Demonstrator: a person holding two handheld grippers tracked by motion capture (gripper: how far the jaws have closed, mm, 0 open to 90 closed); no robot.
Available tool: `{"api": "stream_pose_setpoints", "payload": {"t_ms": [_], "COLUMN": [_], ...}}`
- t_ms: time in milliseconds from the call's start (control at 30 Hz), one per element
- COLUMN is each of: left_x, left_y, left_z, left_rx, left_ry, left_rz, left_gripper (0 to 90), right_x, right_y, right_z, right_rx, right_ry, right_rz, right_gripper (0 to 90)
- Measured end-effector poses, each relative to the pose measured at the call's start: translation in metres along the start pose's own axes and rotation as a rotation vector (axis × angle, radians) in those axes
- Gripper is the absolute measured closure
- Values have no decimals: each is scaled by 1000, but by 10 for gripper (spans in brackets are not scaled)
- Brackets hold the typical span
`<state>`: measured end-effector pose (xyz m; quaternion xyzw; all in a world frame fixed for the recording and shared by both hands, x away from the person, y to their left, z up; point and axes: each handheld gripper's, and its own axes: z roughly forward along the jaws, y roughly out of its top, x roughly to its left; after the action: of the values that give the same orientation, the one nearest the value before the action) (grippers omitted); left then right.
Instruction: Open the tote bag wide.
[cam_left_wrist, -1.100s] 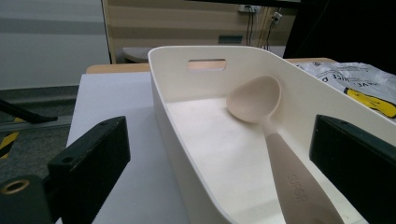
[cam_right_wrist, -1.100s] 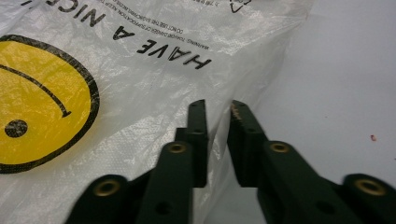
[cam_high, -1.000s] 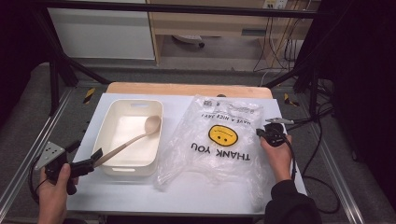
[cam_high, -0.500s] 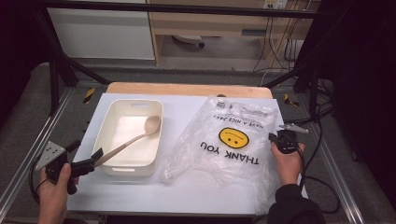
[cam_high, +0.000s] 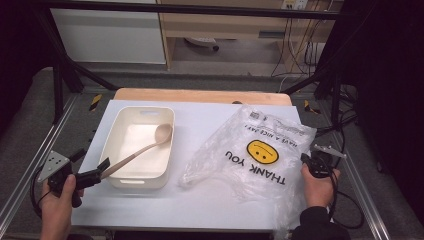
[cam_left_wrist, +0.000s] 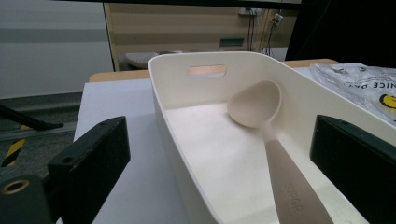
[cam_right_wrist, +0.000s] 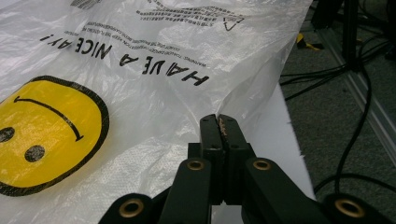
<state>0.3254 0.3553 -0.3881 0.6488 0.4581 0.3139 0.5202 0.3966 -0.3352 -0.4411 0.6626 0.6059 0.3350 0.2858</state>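
A beige wooden spoon (cam_high: 162, 134) leans in the cream plastic tub (cam_high: 142, 111), bowl inside and handle sticking out over the near rim. My left gripper (cam_high: 101, 170) is open at the handle's end. In the left gripper view the spoon (cam_left_wrist: 257, 105) runs up between the wide-apart jaws of that gripper (cam_left_wrist: 217, 135), with the tub (cam_left_wrist: 196, 58) ahead. A clear plastic bag (cam_high: 260, 150) with a yellow smiley and "THANK YOU" lies on the right. My right gripper (cam_high: 306, 159) is shut on its right edge; its closed tips (cam_right_wrist: 218, 120) pinch a fold of the bag (cam_right_wrist: 116, 70).
The white table top (cam_high: 200, 200) ends close to the right of the right gripper, with cables on the floor beyond. A wooden strip (cam_high: 200, 95) runs along the far edge. A corner of the bag (cam_left_wrist: 359, 79) lies right of the tub.
My right gripper has moved right and toward the near edge, dragging the bag's edge with it. The left gripper and the spoon have stayed put.
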Motion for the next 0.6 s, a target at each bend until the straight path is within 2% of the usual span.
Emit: {"api": "stream_pose_setpoints", "payload": {"t_ms": [67, 133, 233, 333, 433, 600], "left_x": [-1, -1, -3, -5, -8, -14], "left_y": [1, 1, 2, 6, 12, 26], "left_z": [0, 1, 2, 1, 1, 6], "left_rx": [4, 3, 4, -2, 0, 12], "left_ry": [-2, -5, -9, -11, -16, -31], "left_rz": [8, 11, 14, 17, 33, 54], "left_gripper": [43, 43, 45, 41, 38, 42], "right_x": [6, 11, 14, 20, 28, 44], "right_y": [-1, 0, 1, 7, 13, 20], "right_z": [0, 0, 0, -8, -21, -36], "right_rx": [6, 10, 6, 2, -31, -43], "right_ry": [12, 22, 57, 72, 57, 127], "right_rz": [5, -23, -38, -95, -165, -244], "right_gripper": [900, 854, 648, 437, 294, 151]}}
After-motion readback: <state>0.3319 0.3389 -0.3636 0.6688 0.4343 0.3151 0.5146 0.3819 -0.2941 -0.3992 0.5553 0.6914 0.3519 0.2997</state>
